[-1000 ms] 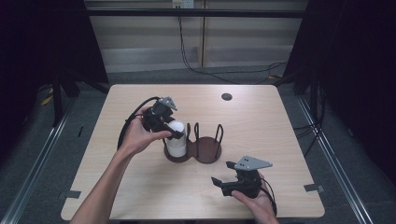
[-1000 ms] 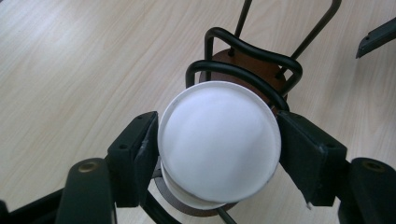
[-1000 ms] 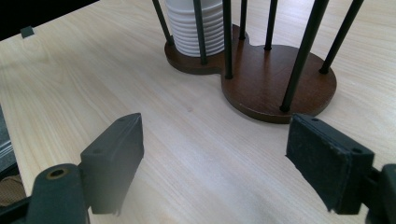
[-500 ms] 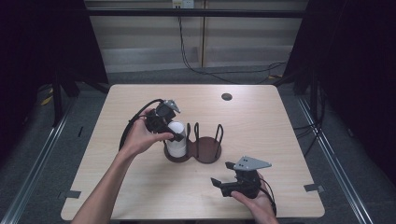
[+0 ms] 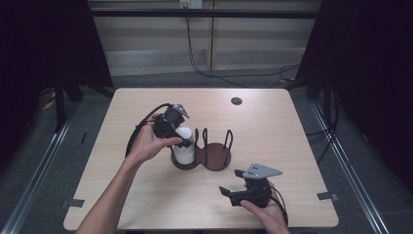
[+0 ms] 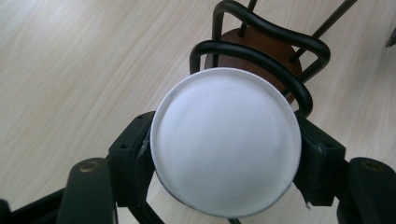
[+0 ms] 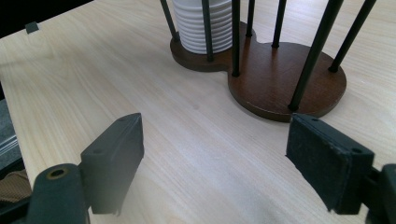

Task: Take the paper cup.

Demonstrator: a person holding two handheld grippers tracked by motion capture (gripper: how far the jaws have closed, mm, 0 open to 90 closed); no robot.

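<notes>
We see the white cup stack (image 6: pixel 225 142) standing upside down in the left ring of the cup holder (image 5: pixel 214 158), its flat round bottom facing the left gripper's camera, and in the right gripper view its ribbed rims (image 7: pixel 201 25) sit on the brown base between the black wire posts. The left gripper (image 5: pixel 181 139) comes down on the stack from above and the table's left; its two black pads press on opposite sides of the top cup, so it is clamped on the stack, and its jaws have just been closing a little further around it. Just past the stack, seen along this gripper, the holder's black wire loops (image 6: pixel 261 56) rise and the empty brown disc of the second ring lies behind them. The right gripper (image 5: pixel 233 184) rests low near the table's near edge, well apart from the holder, pointing toward it, its jaws spread wide with only bare wooden table (image 7: pixel 154 121) between them. Beyond the holder, far from both grippers, a small dark round spot (image 5: pixel 236 101) sits in the tabletop.
</notes>
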